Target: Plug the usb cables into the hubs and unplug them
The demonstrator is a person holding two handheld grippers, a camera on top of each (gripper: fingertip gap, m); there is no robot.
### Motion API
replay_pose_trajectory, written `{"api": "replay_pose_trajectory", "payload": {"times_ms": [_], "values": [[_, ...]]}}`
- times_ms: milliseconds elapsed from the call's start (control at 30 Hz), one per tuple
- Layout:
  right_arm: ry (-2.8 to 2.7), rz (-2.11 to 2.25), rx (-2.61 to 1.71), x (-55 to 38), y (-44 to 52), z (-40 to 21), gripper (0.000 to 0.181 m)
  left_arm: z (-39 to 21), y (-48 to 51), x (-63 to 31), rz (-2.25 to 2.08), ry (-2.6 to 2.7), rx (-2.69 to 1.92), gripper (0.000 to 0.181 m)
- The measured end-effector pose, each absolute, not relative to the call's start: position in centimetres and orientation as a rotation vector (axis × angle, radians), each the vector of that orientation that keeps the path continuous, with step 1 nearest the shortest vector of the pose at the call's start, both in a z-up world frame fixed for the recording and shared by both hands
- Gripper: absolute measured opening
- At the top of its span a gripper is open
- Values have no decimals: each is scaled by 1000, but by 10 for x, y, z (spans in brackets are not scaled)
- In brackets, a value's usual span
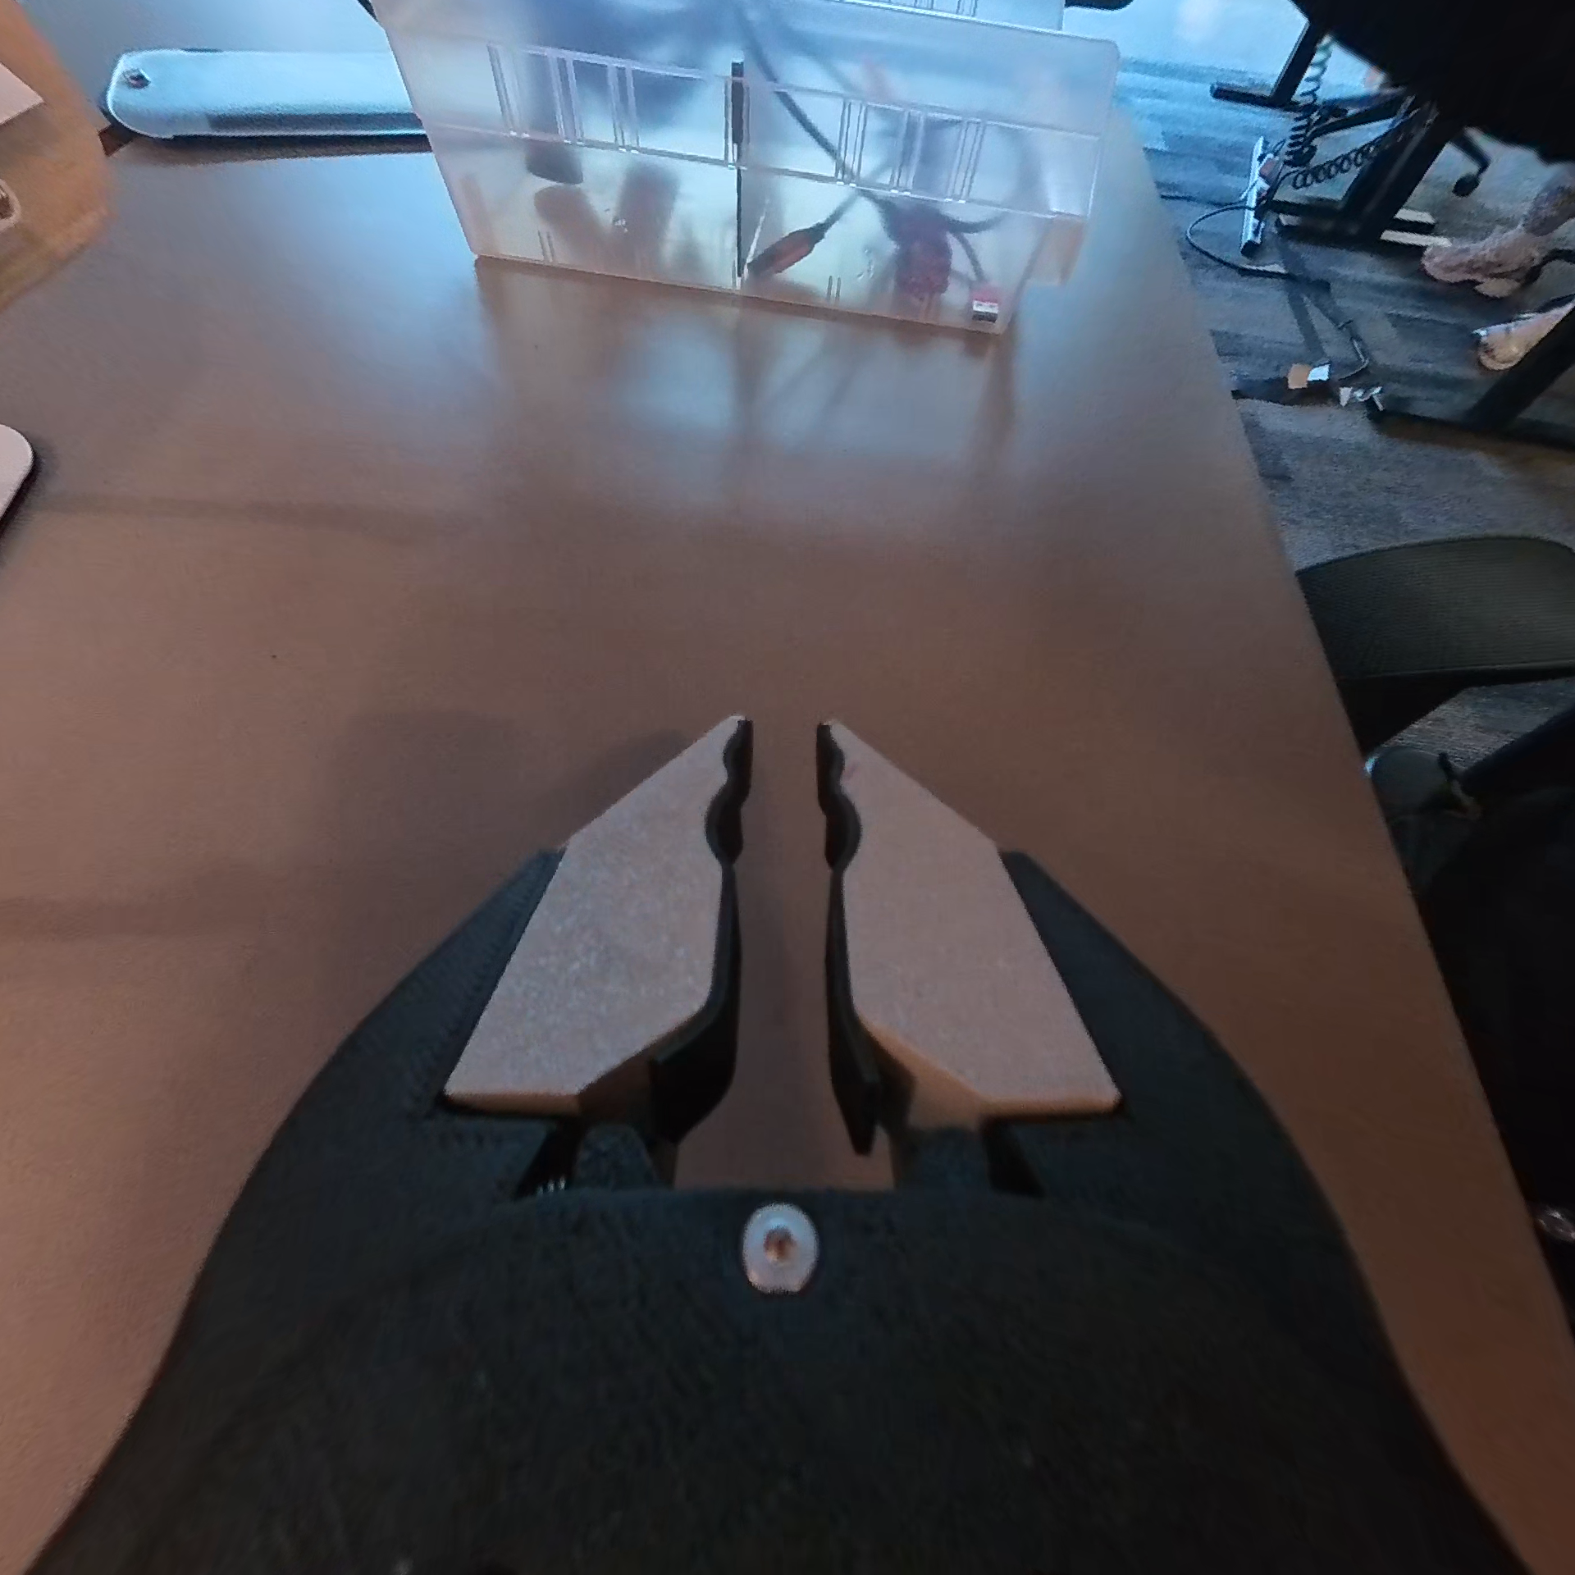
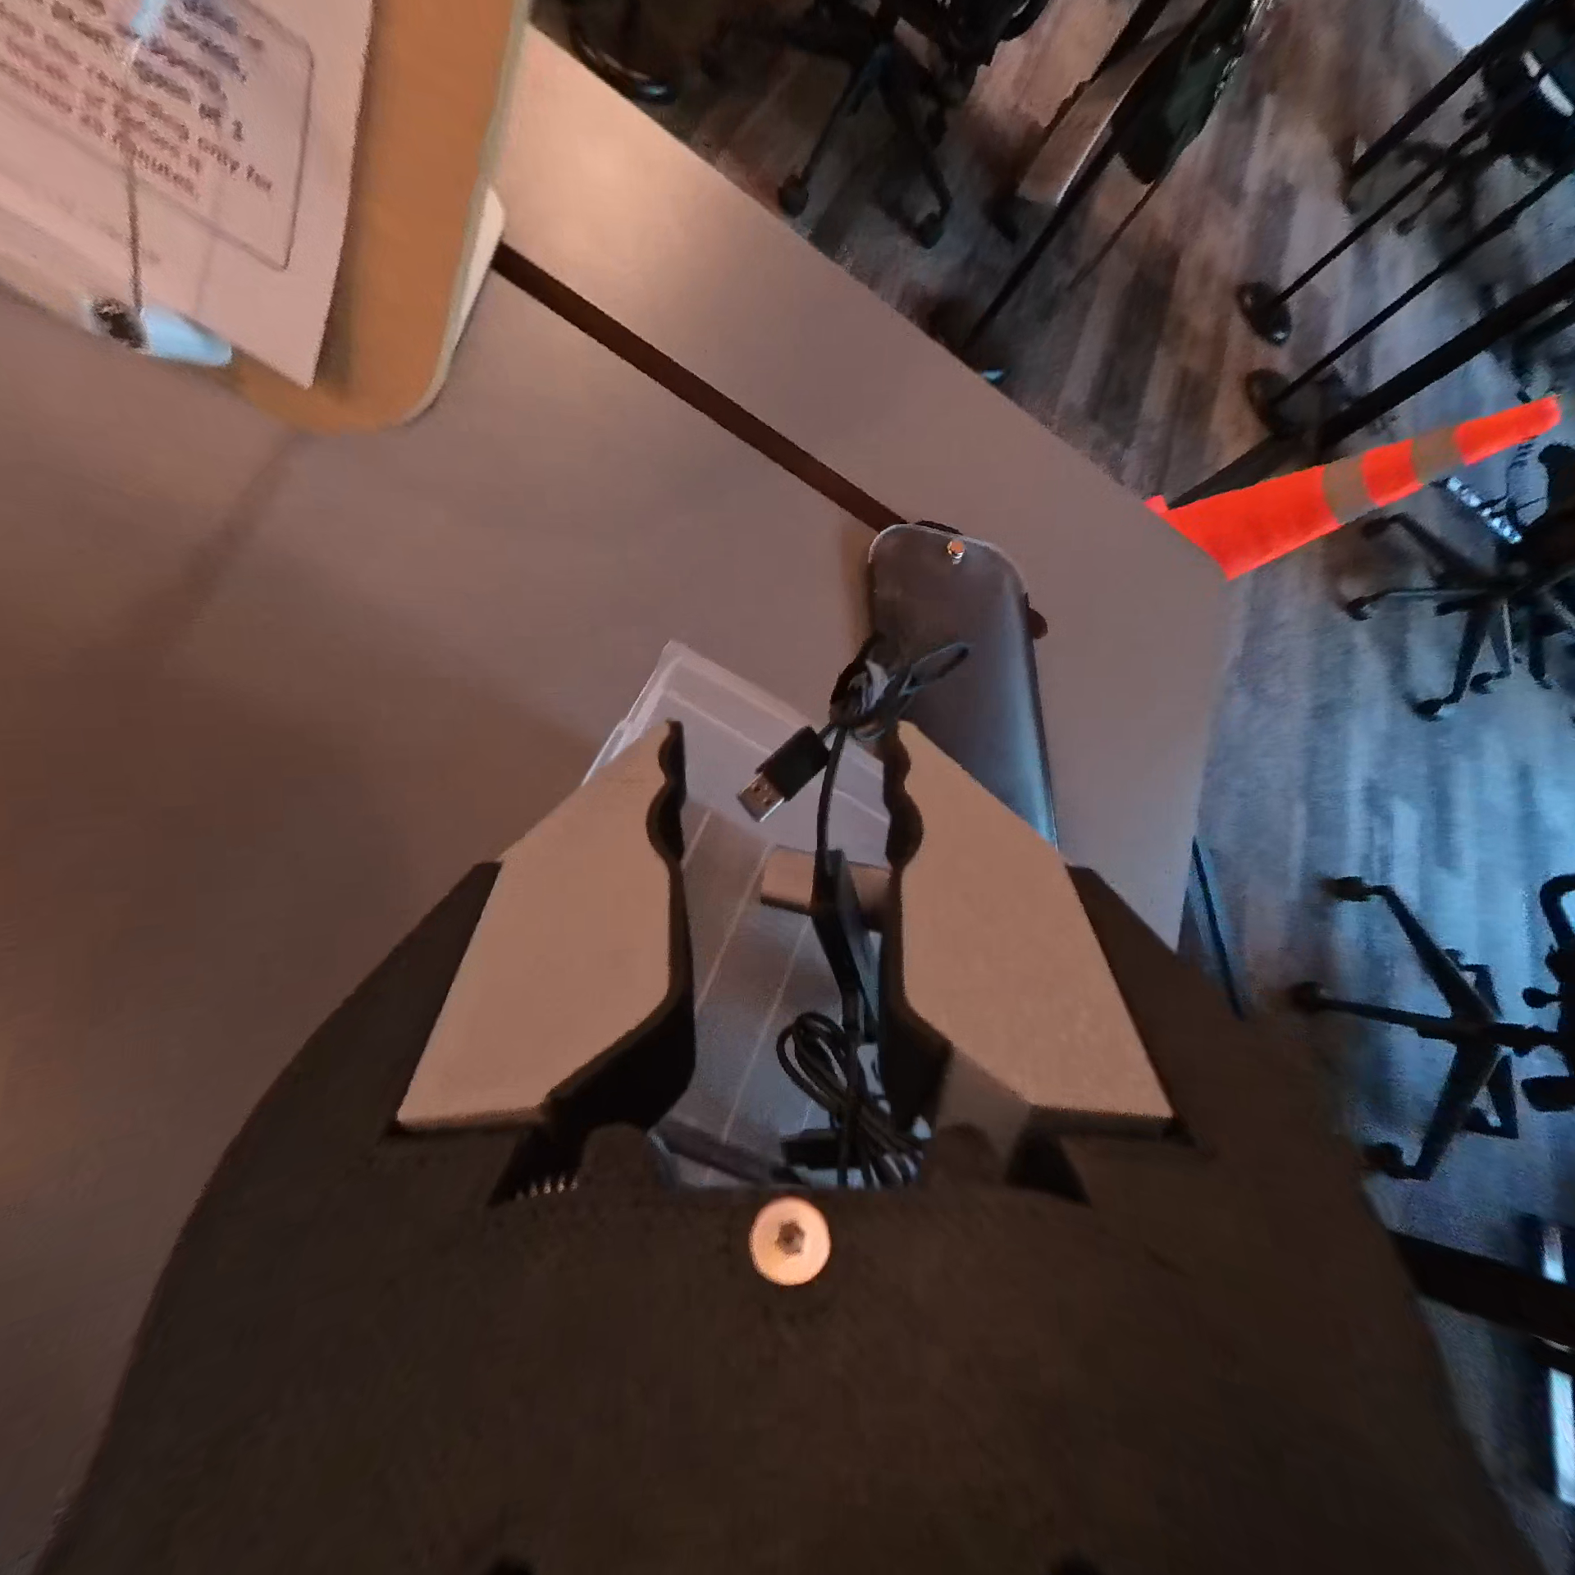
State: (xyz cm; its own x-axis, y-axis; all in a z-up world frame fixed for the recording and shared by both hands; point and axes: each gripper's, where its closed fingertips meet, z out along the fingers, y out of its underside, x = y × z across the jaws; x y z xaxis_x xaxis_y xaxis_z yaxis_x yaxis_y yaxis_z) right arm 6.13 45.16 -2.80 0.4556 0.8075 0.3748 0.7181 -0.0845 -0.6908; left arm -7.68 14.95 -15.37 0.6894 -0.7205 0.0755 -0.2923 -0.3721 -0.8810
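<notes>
In the left wrist view a clear plastic box (image 1: 750,170) stands far ahead on the brown table (image 1: 511,554). It holds dark cables, a red-and-black plug (image 1: 788,247) and a reddish hub (image 1: 920,247). My left gripper (image 1: 782,729) hovers low over the table, well short of the box, its jaws a narrow gap apart and empty. My right gripper (image 2: 780,741) looks down into the box (image 2: 733,937), open. A black USB cable (image 2: 831,852) with a free silver-tipped plug (image 2: 771,784) shows between its fingers, beside a grey hub (image 2: 797,882). I cannot tell whether anything touches.
A long grey metal plate (image 2: 963,665) lies behind the box, also in the left wrist view (image 1: 256,94). A tan box with a label (image 2: 256,170) stands at the left. The table edge runs right, with office chairs (image 1: 1449,614) and an orange cone (image 2: 1329,503) beyond. Left tips to right tips: about 35 cm.
</notes>
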Motion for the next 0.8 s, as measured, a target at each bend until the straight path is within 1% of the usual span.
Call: {"api": "replay_pose_trajectory", "payload": {"times_ms": [100, 167, 267, 333, 367, 433, 533, 700, 800], "values": [[-1238, 116, -1913, 51, 476, -34, 47, -154, 150, -77, -570, 783, -1958, 12], [-1169, 119, -2037, 48, 494, -45, 55, -153, 150, -78, -574, 779, -1956, 12], [-1097, 55, -2142, 48, 519, -61, 41, -152, 150, -80, -583, 767, -1954, 12], [-1081, -11, -2220, 52, 530, -76, 41, -150, 150, -80, -592, 760, -1949, 11], [-1090, -23, -2261, 52, 532, -85, 38, -149, 150, -80, -594, 760, -1945, 11], [-1146, 2, -2297, 48, 530, -97, 10, -149, 150, -80, -596, 759, -1946, 11], [-1119, 36, -2260, 54, 528, -91, 7, -148, 149, -80, -599, 757, -1942, 11], [-996, 155, -2173, 92, 514, -56, 6, -146, 149, -80, -608, 749, -1937, 10], [-1050, 294, -2302, 116, 484, -70, 6, -147, 148, -77, -613, 757, -1945, 9]]}}
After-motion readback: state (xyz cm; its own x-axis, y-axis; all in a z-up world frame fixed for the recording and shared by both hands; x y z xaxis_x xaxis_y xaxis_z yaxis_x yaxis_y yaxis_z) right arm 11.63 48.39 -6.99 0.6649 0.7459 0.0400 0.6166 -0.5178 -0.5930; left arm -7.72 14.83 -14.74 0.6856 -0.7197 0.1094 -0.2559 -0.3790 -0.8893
